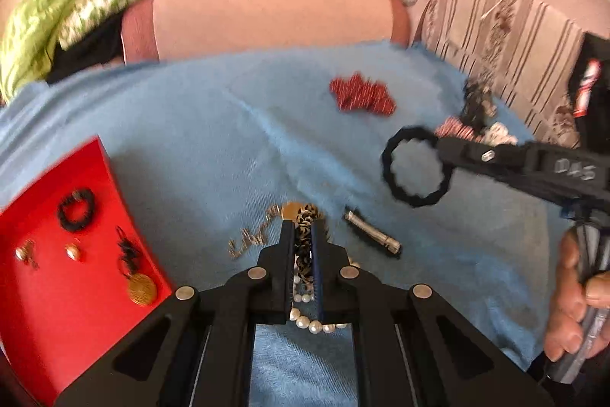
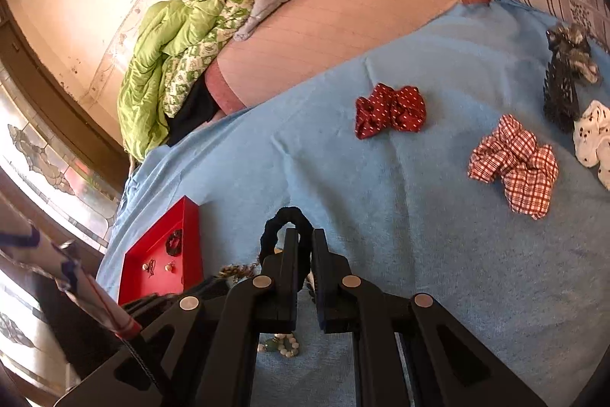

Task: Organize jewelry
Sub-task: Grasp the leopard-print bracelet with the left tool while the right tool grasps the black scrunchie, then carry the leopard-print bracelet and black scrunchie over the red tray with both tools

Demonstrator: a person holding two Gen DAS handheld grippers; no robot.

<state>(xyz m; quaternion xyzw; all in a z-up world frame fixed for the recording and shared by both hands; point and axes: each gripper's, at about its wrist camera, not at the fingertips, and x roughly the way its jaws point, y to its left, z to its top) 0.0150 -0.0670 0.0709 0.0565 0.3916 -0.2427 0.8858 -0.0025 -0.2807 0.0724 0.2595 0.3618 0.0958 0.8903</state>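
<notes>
Starting at the left of the blue cloth (image 1: 190, 140), the red tray (image 1: 57, 311) already holds a share of the jewelry: a black beaded bracelet (image 1: 75, 209), two small pearl-like earrings (image 1: 74, 251), a dark dangling piece with a gold disc (image 1: 142, 288). That part of the sorting looks done. Just right of the tray, a thin silver chain (image 1: 251, 235) lies loose on the cloth, and the left gripper (image 1: 303, 235) has its jaws pressed together on a black-and-gold patterned chain (image 1: 305, 220), with a pearl strand (image 1: 309, 323) lying under its fingers. A small silver tube (image 1: 371, 231) rests just beside these. Further right, the right gripper (image 1: 442, 143) pinches a black ring-shaped hair tie (image 1: 413, 166) and holds it above the cloth; in its own view the tie (image 2: 286, 227) loops up between the closed fingers. Near the right edge wait a red dotted scrunchie (image 2: 390, 111), a plaid scrunchie (image 2: 514, 164), a white spotted one (image 2: 593, 140) and a black hair claw (image 2: 560, 90), all well apart from the tray. By this judgement the task is perhaps a third along, with both held pieces and the loose ones left to place.
</notes>
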